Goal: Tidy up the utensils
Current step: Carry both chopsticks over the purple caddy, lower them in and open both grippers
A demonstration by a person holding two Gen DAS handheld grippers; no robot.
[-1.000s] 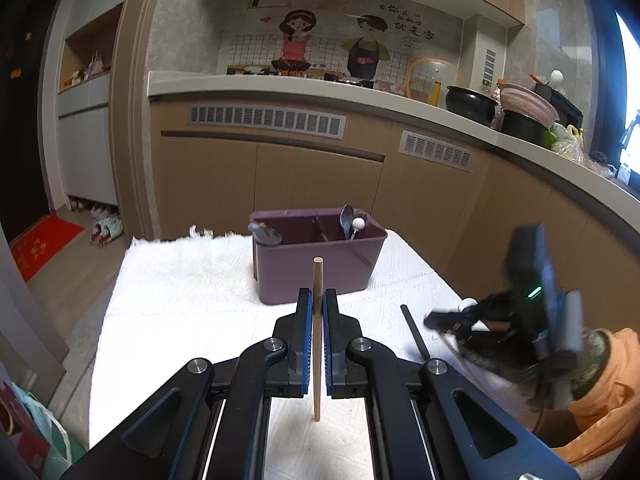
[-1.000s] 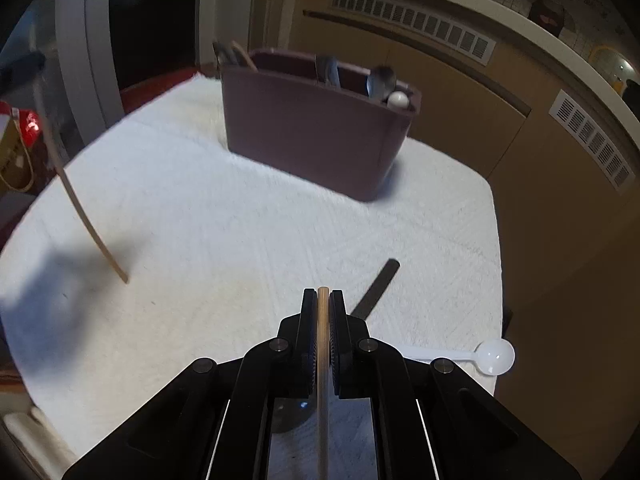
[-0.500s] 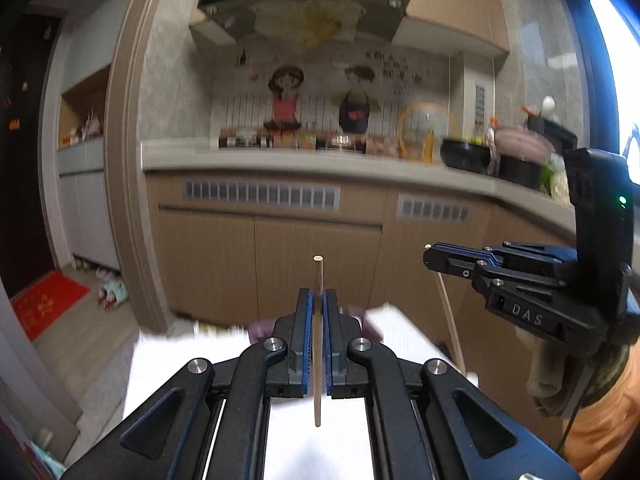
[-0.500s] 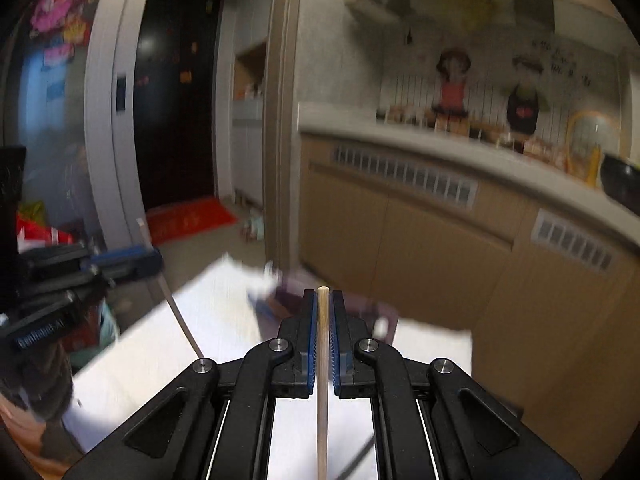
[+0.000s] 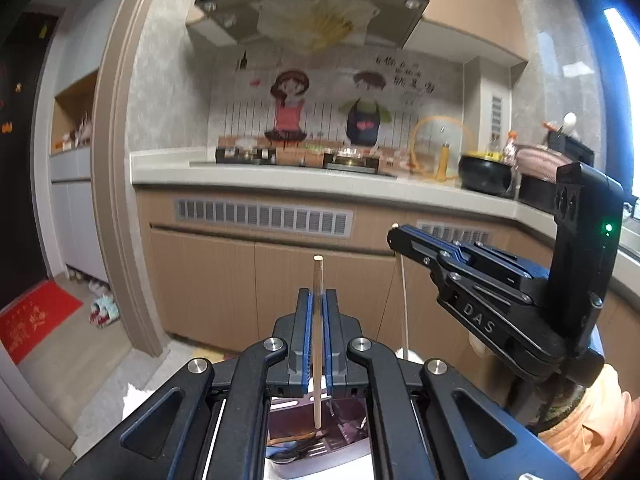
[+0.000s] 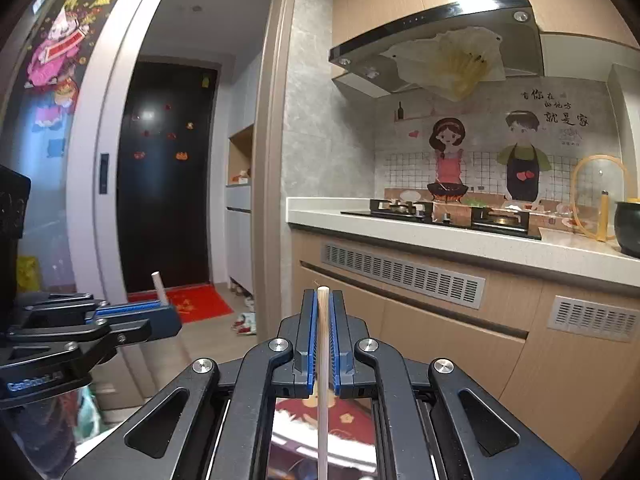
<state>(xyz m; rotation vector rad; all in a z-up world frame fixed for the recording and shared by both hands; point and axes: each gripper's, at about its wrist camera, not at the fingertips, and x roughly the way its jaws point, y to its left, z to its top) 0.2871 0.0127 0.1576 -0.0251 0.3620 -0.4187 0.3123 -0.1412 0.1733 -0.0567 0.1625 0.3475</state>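
Observation:
In the left wrist view my left gripper [image 5: 317,294] is shut on a wooden chopstick [image 5: 317,360] that stands upright between its blue pads. Right below it, between the gripper's arms, shows the open top of the purple utensil box [image 5: 320,446] with utensils inside. My right gripper [image 5: 394,236] hangs at the right, level with the left one, shut on a pale chopstick [image 5: 404,300] that points down. In the right wrist view my right gripper [image 6: 323,294] pinches that chopstick [image 6: 322,380] upright, and my left gripper [image 6: 168,314] shows at the left edge with its chopstick [image 6: 159,286] sticking up.
Ahead runs a kitchen counter [image 5: 280,184] with a stove [image 6: 440,212], a range hood [image 6: 440,40] above and cabinets below. A doorway with a red mat [image 6: 192,304] lies to the left. A corner of the white table cloth [image 5: 134,398] shows. An orange sleeve [image 5: 592,420] is behind the right gripper.
Both grippers have risen and tipped up with their chopsticks still pinched. The table and box have dropped to the bottom of the views, and the grippers now hang side by side over the box.

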